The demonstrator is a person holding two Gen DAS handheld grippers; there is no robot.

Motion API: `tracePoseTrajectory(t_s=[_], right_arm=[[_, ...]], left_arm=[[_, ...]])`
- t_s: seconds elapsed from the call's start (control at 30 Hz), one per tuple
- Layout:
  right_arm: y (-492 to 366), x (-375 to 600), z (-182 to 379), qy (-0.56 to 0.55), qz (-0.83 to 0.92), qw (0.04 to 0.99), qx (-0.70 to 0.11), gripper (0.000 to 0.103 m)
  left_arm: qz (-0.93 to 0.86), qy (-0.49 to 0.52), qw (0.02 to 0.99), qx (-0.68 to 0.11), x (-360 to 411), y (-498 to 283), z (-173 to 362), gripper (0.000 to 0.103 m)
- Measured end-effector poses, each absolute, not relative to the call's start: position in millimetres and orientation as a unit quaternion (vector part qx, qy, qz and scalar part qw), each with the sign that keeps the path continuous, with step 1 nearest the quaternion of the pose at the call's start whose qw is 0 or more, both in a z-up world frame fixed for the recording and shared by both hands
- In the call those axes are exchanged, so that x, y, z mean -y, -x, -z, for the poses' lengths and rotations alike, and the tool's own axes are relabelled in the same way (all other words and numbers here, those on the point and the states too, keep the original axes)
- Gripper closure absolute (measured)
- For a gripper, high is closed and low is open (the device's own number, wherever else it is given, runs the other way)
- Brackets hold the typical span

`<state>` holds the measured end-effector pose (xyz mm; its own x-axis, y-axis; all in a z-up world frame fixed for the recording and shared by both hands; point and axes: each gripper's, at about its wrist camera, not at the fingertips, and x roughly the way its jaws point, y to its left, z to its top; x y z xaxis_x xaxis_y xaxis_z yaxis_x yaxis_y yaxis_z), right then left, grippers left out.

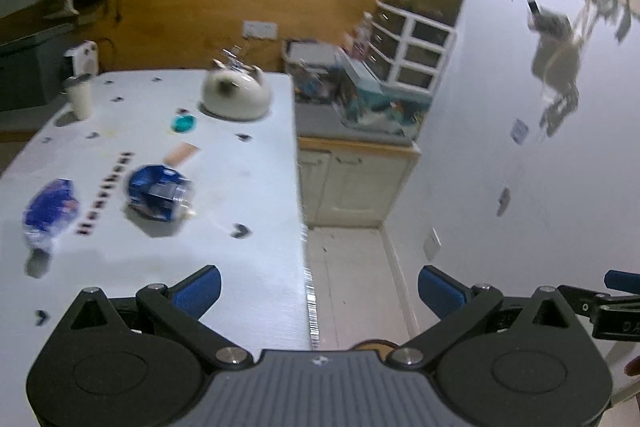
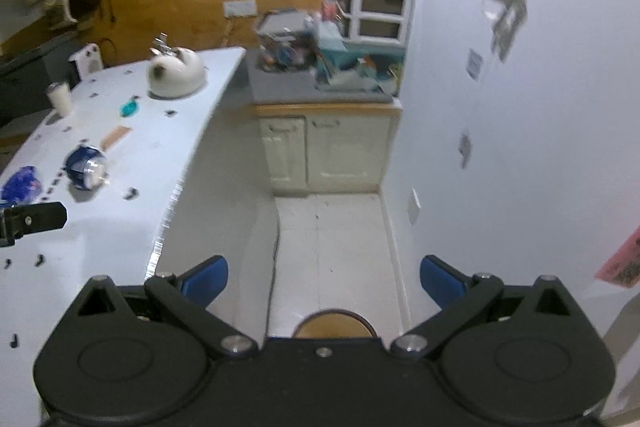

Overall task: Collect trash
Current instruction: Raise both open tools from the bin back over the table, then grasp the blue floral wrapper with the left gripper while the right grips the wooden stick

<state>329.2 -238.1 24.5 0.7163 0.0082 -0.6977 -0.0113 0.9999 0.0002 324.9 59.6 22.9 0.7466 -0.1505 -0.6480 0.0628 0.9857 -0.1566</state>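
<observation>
left gripper (image 1: 319, 291): jaws wide, empty, held above the near edge of the tabletop (image 1: 248, 267); placed for a reach toward the trash, none begun.
right gripper (image 2: 324, 283): jaws wide, empty, out over the floor (image 2: 336, 239) beside the tabletop, well apart from any trash.
trash: crumpled blue wrapper (image 1: 160, 195) mid-tabletop; second blue wrapper (image 1: 50, 213) at the left edge, flatter; both lying loose, untouched.
maybe trash: teal item (image 1: 183, 123) and tan card (image 1: 181, 153) farther back, too blurred to tell.
not trash: white kettle (image 1: 236, 95), pale cup (image 1: 80, 95), upright.
bin: none visible.
progress: judged at start, nothing collected.
</observation>
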Motion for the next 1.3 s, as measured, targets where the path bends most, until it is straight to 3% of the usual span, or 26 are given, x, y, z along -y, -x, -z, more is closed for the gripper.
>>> tracePoseTrajectory(t_s=[0.33,0.7,1.3], right_arm=[[-313.7,143.8,-62.2,0.000,-0.052,0.939,-0.340,0.000],[-319.7,21.9,-70.0,-0.002,-0.109,0.941,-0.320,0.000],[-399.9,-88.8,-34.9,0.005,-0.145,0.936,-0.321,0.000]], left_arm=[[0.011,0.083,0.943,-0.322,-169.4,-284.0,-50.9,0.000],[-0.052,0.090,0.937,-0.332,-292.2,-269.7,-38.1,0.000],[-0.023,0.070,0.939,-0.337,-394.5,-388.3,-3.6,0.000]])
